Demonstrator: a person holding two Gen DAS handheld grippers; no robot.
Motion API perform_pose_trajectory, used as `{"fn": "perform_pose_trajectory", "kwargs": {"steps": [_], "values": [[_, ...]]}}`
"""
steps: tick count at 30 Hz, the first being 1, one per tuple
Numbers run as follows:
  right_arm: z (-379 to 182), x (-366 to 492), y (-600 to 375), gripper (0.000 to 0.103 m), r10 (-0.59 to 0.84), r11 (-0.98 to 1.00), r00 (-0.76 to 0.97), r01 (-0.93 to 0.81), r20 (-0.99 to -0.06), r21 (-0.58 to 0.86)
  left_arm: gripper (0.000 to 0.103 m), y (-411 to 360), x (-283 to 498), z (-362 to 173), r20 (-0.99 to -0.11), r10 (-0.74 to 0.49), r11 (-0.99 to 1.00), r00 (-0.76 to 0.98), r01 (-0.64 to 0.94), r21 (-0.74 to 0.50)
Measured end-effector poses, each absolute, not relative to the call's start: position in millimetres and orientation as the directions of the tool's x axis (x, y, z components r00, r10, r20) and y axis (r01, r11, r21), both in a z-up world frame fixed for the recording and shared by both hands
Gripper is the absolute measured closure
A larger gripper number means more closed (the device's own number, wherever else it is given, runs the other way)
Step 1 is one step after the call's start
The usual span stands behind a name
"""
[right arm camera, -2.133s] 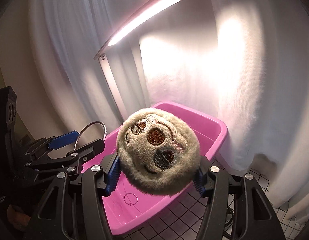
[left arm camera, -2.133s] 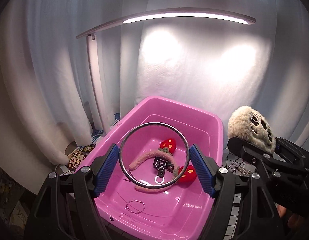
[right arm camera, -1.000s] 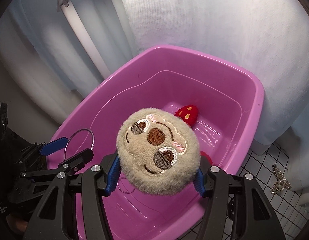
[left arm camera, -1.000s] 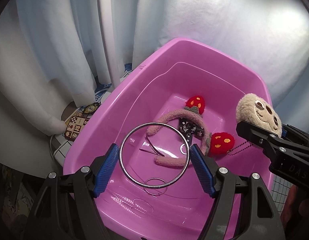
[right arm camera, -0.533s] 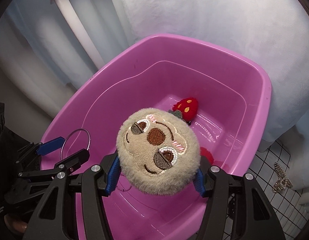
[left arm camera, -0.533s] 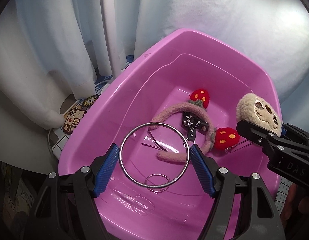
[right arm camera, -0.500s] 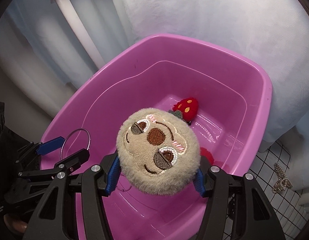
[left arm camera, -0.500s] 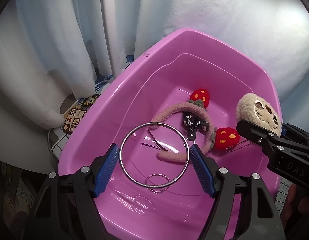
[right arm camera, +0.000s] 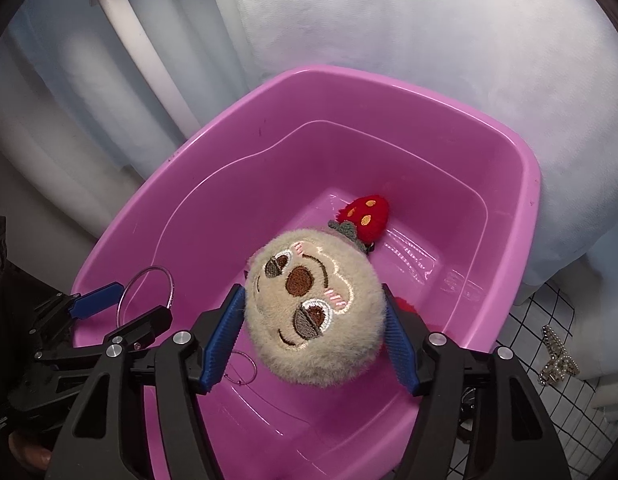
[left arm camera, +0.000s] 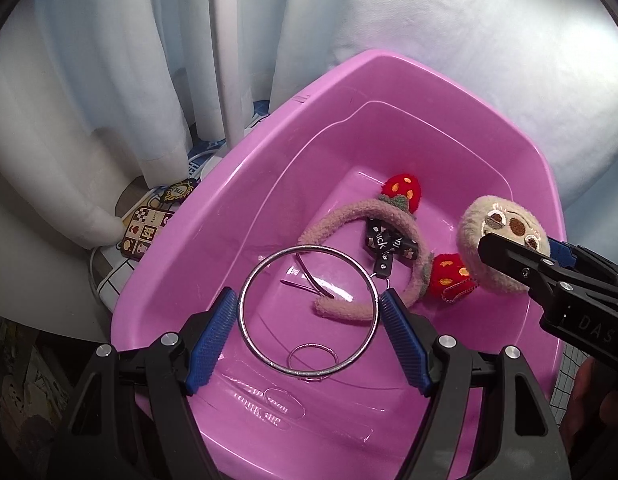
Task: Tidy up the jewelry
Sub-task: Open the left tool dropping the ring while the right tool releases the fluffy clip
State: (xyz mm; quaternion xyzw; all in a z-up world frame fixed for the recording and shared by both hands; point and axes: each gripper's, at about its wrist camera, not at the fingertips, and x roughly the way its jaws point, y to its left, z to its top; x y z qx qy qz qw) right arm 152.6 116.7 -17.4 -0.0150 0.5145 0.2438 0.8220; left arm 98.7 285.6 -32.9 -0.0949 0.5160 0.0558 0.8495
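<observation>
"DAS" on right gripper (left arm camera: 521, 264) body; "uck" on black tag (left arm camera: 389, 245) (partly hidden).

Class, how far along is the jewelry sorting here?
Done: strawberry headband and thin hoop lie in the pink tub. In hand: left gripper clamps the metal ring; right gripper's jaws have just been opening around the plush face. Left: both drops, plus the sparkly chain outside.
</observation>
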Motion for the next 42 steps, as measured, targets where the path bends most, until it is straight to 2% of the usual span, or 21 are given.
{"fn": "perform_pose_trajectory", "kwargs": {"steps": [1,3,8,40,42], "values": [[-16.7,152.6,116.7,0.036,0.382,0.882,0.356,-0.416,-0.853,0.221,0.03,285.9,98.6,-32.8,-0.888,-0.004,0.975,0.46,-0.195,-0.106],[-15.9,152.9,116.8,0.036,0.379,0.883,0.36,-0.417,-0.853,0.216,0.022,286.4,97.6,-31.2,-0.885,-0.003,0.974,0.465,-0.198,-0.108],[-14.0,153.5,112.7,0.036,0.377,0.886,0.373,-0.411,-0.848,0.213,0.017,283.1,94.3,-24.0,-0.873,0.02,0.978,0.487,-0.189,-0.083],[-3.8,146.7,107.5,0.036,0.409,0.881,0.401,-0.407,-0.82,0.24,0.016,274.2,82.0,-11.8,-0.873,0.054,0.978,0.484,-0.201,-0.051],[-1.8,144.8,105.8,0.036,0.411,0.881,0.405,-0.407,-0.816,0.242,0.014,274.0,81.2,-10.0,-0.871,0.056,0.978,0.487,-0.202,-0.05]]}}
